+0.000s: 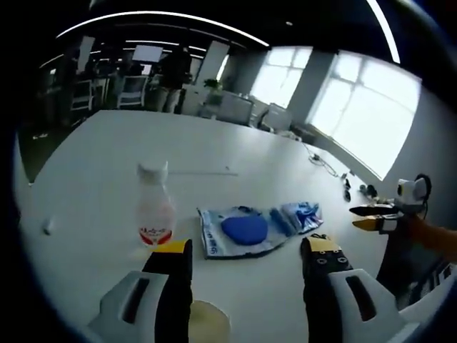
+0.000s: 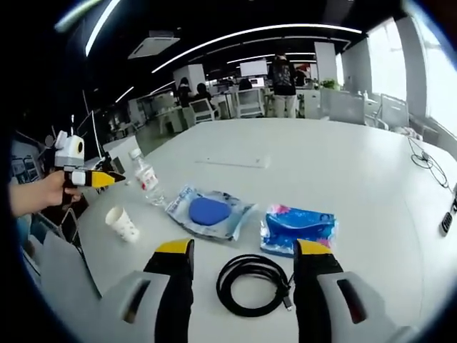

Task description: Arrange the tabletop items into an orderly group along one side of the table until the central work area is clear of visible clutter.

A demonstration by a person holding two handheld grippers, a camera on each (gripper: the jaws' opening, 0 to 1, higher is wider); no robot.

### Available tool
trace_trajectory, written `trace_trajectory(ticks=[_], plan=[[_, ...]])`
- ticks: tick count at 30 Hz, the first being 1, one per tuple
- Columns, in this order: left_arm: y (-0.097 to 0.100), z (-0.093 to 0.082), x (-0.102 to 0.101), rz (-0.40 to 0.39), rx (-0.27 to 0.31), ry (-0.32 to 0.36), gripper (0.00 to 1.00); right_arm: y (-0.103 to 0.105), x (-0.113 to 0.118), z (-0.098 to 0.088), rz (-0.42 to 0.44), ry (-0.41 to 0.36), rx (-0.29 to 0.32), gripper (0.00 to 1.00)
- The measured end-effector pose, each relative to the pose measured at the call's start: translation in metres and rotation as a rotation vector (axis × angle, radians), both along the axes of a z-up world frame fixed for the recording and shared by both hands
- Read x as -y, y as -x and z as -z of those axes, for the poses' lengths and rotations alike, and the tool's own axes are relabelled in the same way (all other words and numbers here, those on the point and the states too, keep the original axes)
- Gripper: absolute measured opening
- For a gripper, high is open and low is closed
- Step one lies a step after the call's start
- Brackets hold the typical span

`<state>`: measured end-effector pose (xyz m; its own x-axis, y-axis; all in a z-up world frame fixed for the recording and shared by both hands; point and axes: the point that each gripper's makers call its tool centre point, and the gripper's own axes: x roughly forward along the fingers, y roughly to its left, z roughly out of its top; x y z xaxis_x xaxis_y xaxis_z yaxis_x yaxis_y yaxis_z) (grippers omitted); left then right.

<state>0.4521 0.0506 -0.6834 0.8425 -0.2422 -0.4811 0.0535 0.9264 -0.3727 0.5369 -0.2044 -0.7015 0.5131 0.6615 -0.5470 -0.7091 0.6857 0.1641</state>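
White matte tabletop (image 2: 343, 164), smooth, rounded edge, in an open office w/ big windows.

Left gripper view: left hand-held gripper (image 1: 248, 255) has its jaws spread wide w/ nothing between them; yellow tips, black pads, grey bodies. Just ahead, a small plastic bottle (image 1: 155, 207), milky white, red label, white cap, upright. Beside it a clear crinkly plastic pouch (image 1: 243, 230) lying flat w/ a round blue pad inside; a blue-and-white soft pack (image 1: 303, 215) touches its far end. A pale round rim of a paper cup (image 1: 202, 321) sits low betw. the jaws. Right hand-held gripper (image 1: 373, 217) comes in at the right edge, off the tabletop side.

Right gripper view: right gripper (image 2: 244, 256) also wide, empty. Betw. its jaws lies a coiled black cable (image 2: 253, 284), glossy, round loop. Beyond: same pouch (image 2: 208, 212) mid-tabletop, blue pack (image 2: 298, 229) beside it, apart. The paper cup (image 2: 123, 224) shows as a white tapered cup, tilted, near the bottle (image 2: 147, 178). Left gripper (image 2: 100, 178) held by a hand (image 2: 39, 193) at the left, tips look nearly together here.

People stand far back by desks.
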Motion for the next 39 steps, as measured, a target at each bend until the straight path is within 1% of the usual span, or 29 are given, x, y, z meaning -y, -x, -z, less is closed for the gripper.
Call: trace_trajectory(ticks=[4,12,17,20,24,28,36,38,39], plan=[[-0.008,0.01,0.001,0.008,-0.025,0.003,0.58,-0.007,-0.005,0.006,-0.007,0.0,-0.01,0.54],[-0.018,0.019,0.003,0.006,-0.048,0.003,0.57,-0.016,-0.012,0.017,-0.025,0.003,-0.03,0.53],[-0.026,0.026,0.005,0.014,-0.067,0.0,0.56,-0.018,-0.017,0.018,-0.029,-0.001,-0.036,0.53],[-0.029,0.031,0.004,0.005,-0.077,0.006,0.56,-0.019,-0.021,0.018,-0.032,-0.009,-0.04,0.53],[-0.033,0.039,0.005,0.003,-0.1,-0.005,0.55,-0.019,-0.028,0.022,-0.047,-0.008,-0.05,0.53],[-0.036,0.043,0.006,0.001,-0.106,0.002,0.55,-0.02,-0.033,0.025,-0.051,-0.015,-0.057,0.52],[-0.042,0.052,0.006,-0.004,-0.133,-0.002,0.55,-0.021,-0.042,0.036,-0.073,-0.011,-0.081,0.52],[-0.043,0.056,0.005,-0.008,-0.144,-0.003,0.55,-0.021,-0.046,0.039,-0.083,-0.009,-0.088,0.52],[-0.042,0.06,0.004,-0.01,-0.165,-0.008,0.55,-0.022,-0.048,0.042,-0.085,-0.009,-0.094,0.51]])
